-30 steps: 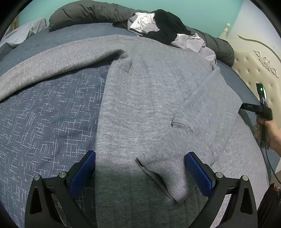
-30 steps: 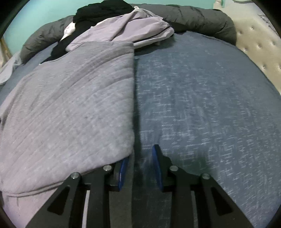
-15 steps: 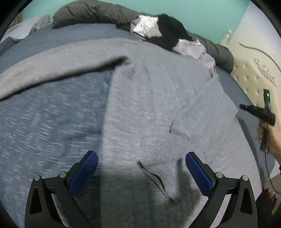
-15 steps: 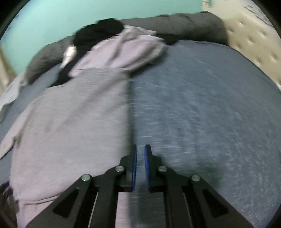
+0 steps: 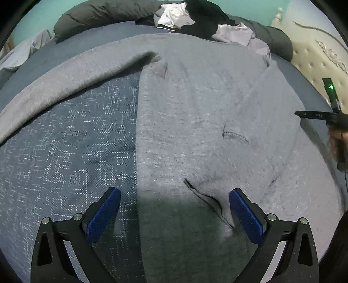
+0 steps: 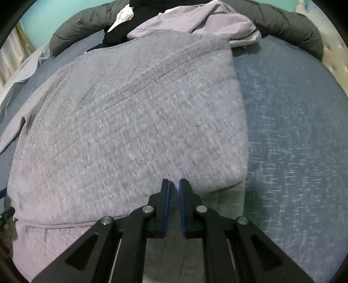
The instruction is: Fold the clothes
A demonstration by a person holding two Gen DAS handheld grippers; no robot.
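Note:
A grey knit sweater (image 5: pixel 195 108) lies spread on the blue bedspread (image 5: pixel 65 152). One sleeve (image 5: pixel 65 87) stretches out to the left; the other is folded in over the body, its cuff (image 5: pixel 235 136) near the middle. My left gripper (image 5: pixel 174 209) hovers wide open over the sweater's near edge, holding nothing. In the right wrist view the sweater (image 6: pixel 130 119) shows a straight folded edge on its right side. My right gripper (image 6: pixel 173 185) is shut above that near corner with no cloth visibly pinched. It also shows at the right of the left wrist view as right gripper (image 5: pixel 304 113), held by a hand.
A heap of black, white and lilac clothes (image 5: pixel 195 17) sits at the far side against a dark rolled duvet (image 5: pixel 97 15). A cream tufted headboard (image 5: pixel 315 61) stands at the right. Bare bedspread (image 6: pixel 293 108) lies right of the sweater.
My right gripper's fingers closed from partly open and it swung left, from beside the sweater's edge to over its corner. The left gripper stayed open and moved slightly.

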